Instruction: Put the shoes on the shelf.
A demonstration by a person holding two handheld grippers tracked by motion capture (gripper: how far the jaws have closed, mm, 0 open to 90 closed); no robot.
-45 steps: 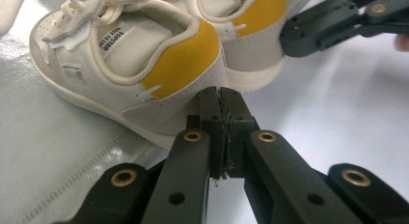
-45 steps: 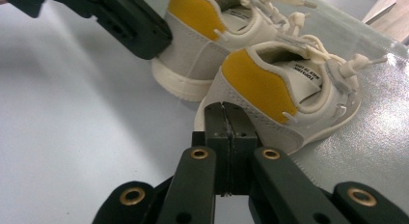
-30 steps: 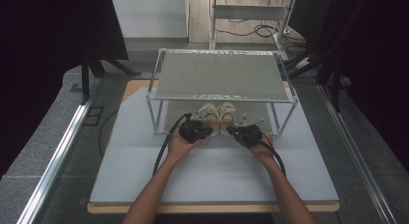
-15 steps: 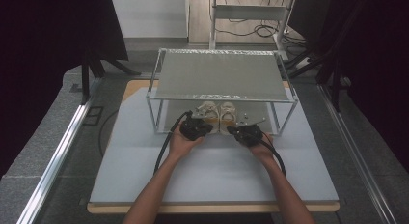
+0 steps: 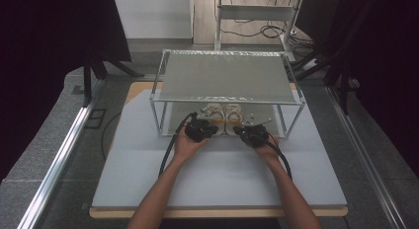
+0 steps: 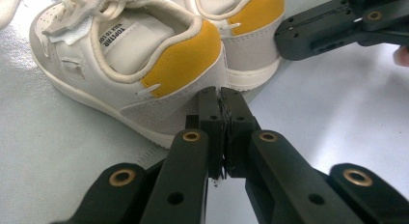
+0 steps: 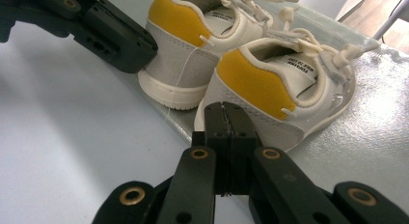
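Grey table (image 5: pixel 217 179) with a metal rack (image 5: pixel 226 81), two small shoes (image 5: pixel 221 113) beneath.

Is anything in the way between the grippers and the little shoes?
Nothing visible. The shut left gripper sits right at the heel of the left shoe, and the shut right gripper at the heel of the right shoe.

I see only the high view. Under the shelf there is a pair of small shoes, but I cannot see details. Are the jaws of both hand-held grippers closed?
Observer: Yes. The left hand-held gripper has its jaws together, nothing between them.
Operator: And the right one?
Observer: The right hand-held gripper is shut too, its tips at the heel of the right shoe.
Operator: What colour are the heels?
Observer: Yellow heel patches; the left shoe is otherwise cream and white.
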